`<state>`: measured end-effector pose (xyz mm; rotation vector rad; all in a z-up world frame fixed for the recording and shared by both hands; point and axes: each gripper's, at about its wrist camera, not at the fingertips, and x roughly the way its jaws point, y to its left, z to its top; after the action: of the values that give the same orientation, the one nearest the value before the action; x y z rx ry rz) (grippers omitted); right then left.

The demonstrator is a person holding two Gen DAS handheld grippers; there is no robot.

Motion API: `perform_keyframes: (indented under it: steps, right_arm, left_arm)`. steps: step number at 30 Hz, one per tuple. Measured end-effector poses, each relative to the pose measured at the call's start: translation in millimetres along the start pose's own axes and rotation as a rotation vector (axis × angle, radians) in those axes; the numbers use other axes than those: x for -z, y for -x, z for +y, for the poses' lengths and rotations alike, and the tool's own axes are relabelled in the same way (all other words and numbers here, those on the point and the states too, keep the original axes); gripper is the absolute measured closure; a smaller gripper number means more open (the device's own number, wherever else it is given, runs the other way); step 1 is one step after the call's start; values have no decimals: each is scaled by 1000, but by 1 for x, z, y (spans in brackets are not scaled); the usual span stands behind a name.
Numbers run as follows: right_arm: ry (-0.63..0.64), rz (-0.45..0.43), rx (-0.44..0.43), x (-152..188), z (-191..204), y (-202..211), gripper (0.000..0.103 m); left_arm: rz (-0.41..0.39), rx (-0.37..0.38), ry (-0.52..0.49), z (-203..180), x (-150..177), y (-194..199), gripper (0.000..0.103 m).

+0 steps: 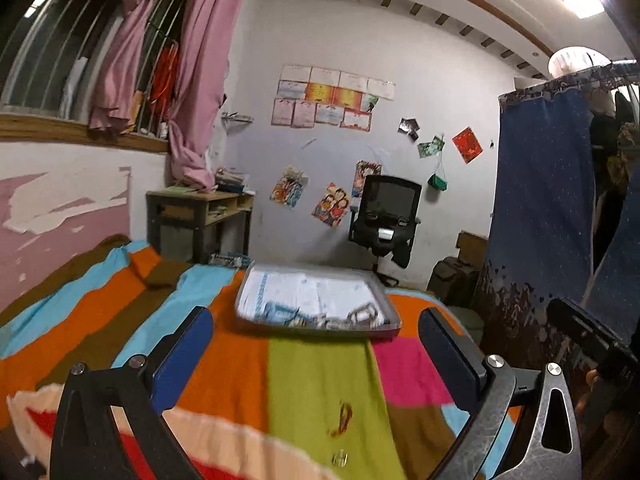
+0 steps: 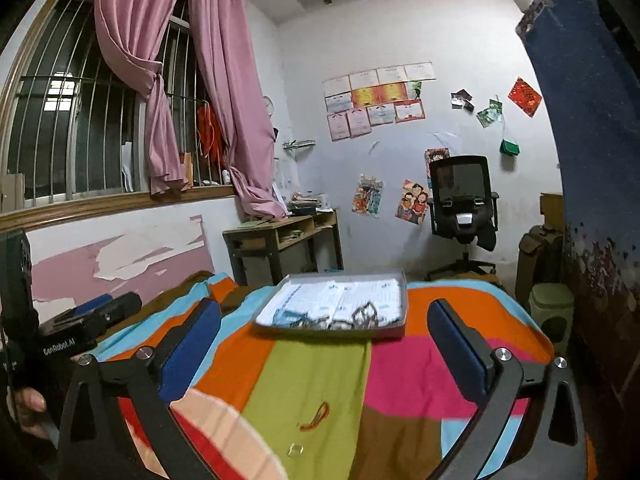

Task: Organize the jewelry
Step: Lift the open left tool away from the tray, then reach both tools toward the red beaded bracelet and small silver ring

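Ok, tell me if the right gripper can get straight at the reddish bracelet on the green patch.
Probably yes. The right gripper is open and empty, and the reddish bracelet lies alone on the green patch below its fingers, with nothing between. The tray sits farther back.

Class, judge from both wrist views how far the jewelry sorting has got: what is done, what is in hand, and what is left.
Done: a few metallic pieces already lie at the near edge of the tray. In hand: nothing; the left tongs and right tongs are both open and empty above the blanket. Left: the orange-red string piece and the small clear piece remain on the green patch, outside the tray.
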<state>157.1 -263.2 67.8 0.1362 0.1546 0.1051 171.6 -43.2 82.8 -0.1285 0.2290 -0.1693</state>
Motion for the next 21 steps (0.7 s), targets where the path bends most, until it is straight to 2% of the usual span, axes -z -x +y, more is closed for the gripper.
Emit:
perform_keyframes:
  steps: [5,10,21]
  right_arm:
    - [-42,14,46,36,3,40,1]
    - [-34,79,66,69,7,67,1]
    - [-18,178,97,107,12,88,1]
  left_arm:
    - [13,-44,-5,4,35,43,0]
    - [48,-63,5,7,65,73,0]
    - [205,-72,-14,4,105,81,0]
